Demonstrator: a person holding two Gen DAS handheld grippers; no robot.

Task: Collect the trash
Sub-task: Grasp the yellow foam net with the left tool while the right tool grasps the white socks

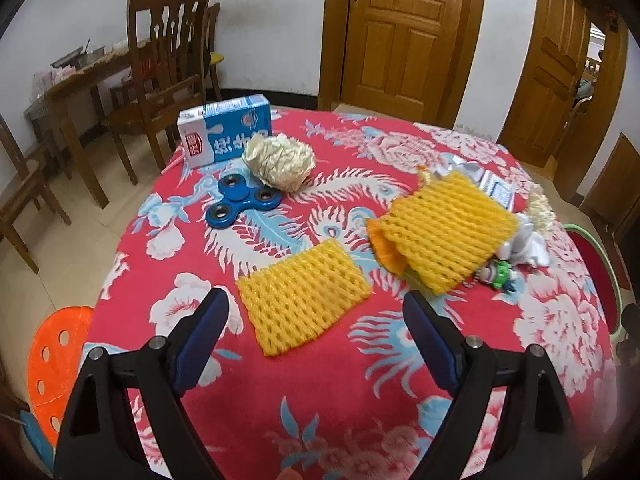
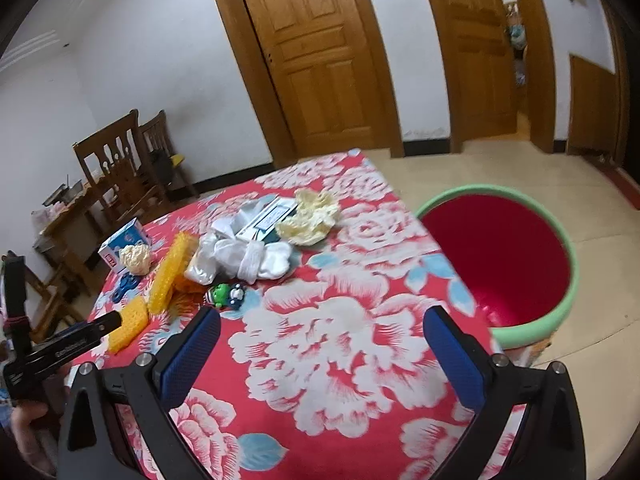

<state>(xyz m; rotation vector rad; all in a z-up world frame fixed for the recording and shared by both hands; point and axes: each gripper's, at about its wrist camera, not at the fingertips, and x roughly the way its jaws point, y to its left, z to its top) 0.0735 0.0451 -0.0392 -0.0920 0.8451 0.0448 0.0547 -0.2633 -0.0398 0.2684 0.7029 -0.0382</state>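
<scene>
A flat yellow foam fruit net (image 1: 303,297) lies on the red floral tablecloth (image 1: 320,392), just ahead of my open left gripper (image 1: 316,304). A second, bulkier yellow net (image 1: 448,228) sits to its right. A crumpled cream wrapper (image 1: 280,162) lies farther back by a blue milk carton (image 1: 226,130). My right gripper (image 2: 322,324) is open and empty above the cloth (image 2: 340,344). Another cream wrapper (image 2: 310,218) lies at the far edge. The red bin with a green rim (image 2: 500,264) stands on the floor to the right. The left gripper's tip (image 2: 108,322) touches the flat net (image 2: 130,326).
A blue fidget spinner (image 1: 244,204), white socks (image 2: 248,252), a small green toy (image 2: 224,294) and a card packet (image 2: 268,216) also lie on the table. An orange stool (image 1: 56,364) stands at the left. Wooden chairs (image 1: 168,76) and doors (image 1: 404,32) stand behind.
</scene>
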